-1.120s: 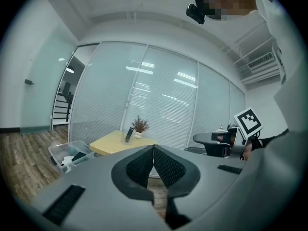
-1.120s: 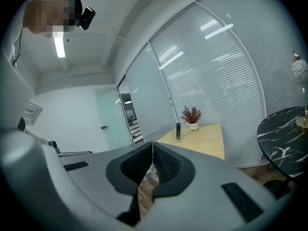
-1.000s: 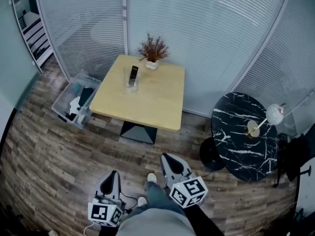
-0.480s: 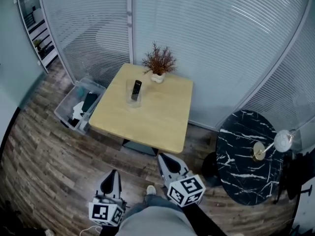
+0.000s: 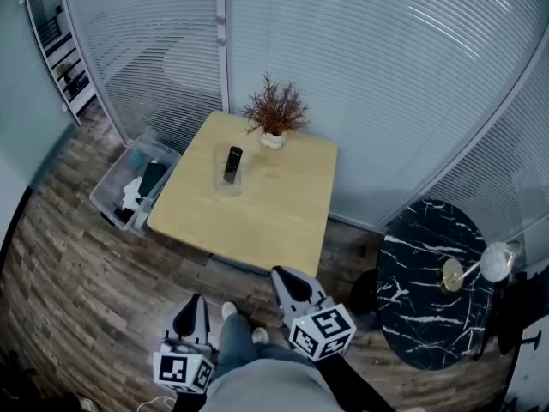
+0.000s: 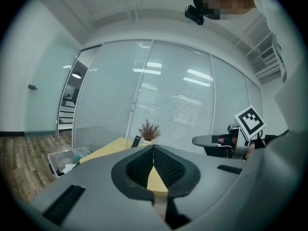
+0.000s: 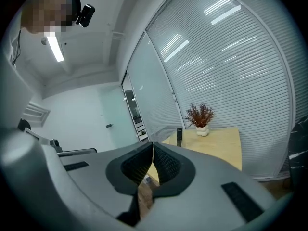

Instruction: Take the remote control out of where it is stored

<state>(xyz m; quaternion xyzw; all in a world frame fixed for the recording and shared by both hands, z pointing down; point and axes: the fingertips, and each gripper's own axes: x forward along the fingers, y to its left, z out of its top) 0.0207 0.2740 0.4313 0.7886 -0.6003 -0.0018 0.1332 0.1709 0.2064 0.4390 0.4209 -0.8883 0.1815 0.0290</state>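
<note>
Both grippers shut and empty, remote control well away on the table

In the head view the remote control (image 5: 232, 163) stands in a clear holder (image 5: 220, 182) on the wooden table (image 5: 266, 217), towards the tabletop's 11 o'clock corner, with a potted plant (image 5: 274, 114) near it at 1 o'clock. The left gripper (image 5: 194, 302) and right gripper (image 5: 280, 275) hang low over the floor, well apart from the table. Each has its jaws pressed together with nothing between them. The remote control lies at about 12 o'clock from the left gripper and 11 o'clock from the right gripper.
</note>
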